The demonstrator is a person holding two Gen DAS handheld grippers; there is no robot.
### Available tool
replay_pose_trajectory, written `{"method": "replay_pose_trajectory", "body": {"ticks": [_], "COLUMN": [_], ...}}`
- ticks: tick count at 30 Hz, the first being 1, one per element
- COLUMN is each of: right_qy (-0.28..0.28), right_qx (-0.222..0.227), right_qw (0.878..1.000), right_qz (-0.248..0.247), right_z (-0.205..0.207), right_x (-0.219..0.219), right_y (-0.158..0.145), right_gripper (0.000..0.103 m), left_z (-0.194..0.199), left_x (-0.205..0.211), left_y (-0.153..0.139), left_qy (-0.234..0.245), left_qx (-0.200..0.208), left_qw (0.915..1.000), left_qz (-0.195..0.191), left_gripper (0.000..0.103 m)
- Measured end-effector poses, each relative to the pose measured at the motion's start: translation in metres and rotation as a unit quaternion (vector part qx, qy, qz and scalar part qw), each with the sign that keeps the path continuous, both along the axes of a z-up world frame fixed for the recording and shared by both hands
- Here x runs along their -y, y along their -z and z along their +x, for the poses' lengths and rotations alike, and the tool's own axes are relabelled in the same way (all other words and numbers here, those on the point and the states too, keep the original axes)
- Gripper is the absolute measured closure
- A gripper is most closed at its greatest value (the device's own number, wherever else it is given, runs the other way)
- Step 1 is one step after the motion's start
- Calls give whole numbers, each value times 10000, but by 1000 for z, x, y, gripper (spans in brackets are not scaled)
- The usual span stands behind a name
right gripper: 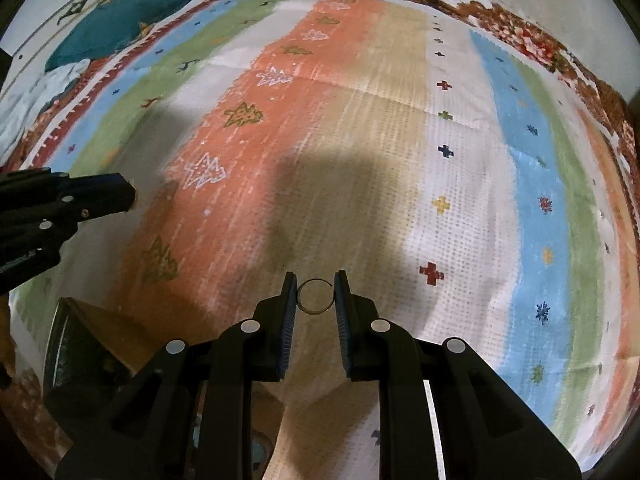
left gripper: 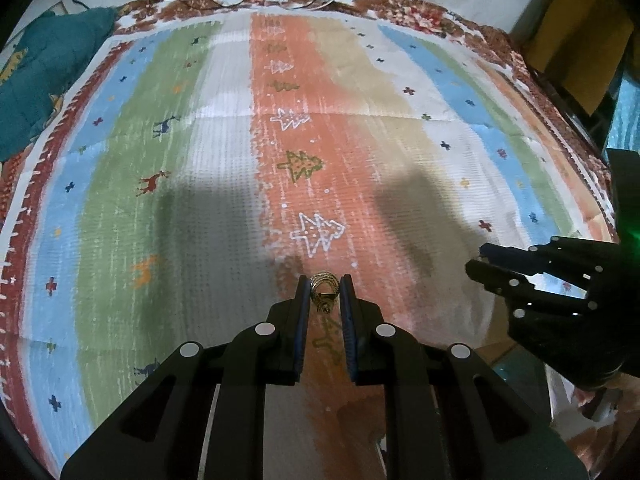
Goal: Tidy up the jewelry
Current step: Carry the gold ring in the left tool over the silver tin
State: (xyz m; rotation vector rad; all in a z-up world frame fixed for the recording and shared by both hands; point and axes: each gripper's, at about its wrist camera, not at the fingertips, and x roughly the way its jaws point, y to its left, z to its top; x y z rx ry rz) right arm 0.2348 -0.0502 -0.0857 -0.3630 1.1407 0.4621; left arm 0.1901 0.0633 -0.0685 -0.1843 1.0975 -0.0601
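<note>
While the left gripper (left gripper: 325,294) pinches a gold ring (left gripper: 324,288), the right gripper (right gripper: 315,294) beside it pinches a plain ring (right gripper: 315,297) above a striped cloth (right gripper: 400,160).

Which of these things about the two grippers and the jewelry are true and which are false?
1. The left gripper is shut on an ornate gold ring. True.
2. The right gripper holds nothing. False: it is shut on a plain thin ring.
3. Both rings are lying on the cloth. False: each is clamped between gripper pads, above the striped cloth.
4. The cloth has little tree shapes on its orange stripe. True.
5. A teal cushion sits in the middle of the cloth. False: it lies at the far left edge.
</note>
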Motion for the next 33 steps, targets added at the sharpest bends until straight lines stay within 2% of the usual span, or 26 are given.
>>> {"method": "replay_pose_trajectory", "body": {"ticks": [7, 11, 21, 33], "right_qy": [-29, 164, 273, 259], "right_qx": [91, 461, 808, 816], "right_qw": [9998, 9981, 9924, 9893], "right_qz": [191, 361, 889, 1185], "right_z": [-11, -18, -30, -43], "right_x": [2, 11, 24, 31], "right_y": [-12, -28, -53, -60], "right_gripper": [83, 83, 83, 83], "left_z": [-12, -19, -39, -59], "left_x": [6, 9, 14, 23], "left_y": [-12, -17, -31, -44], "left_qy": [-1, -3, 71, 184], "left_qx": [159, 258, 574, 850], "left_qw": [9999, 9997, 9980, 9958], "left_qz": [-27, -52, -239, -300], "left_gripper": [88, 88, 88, 88]}}
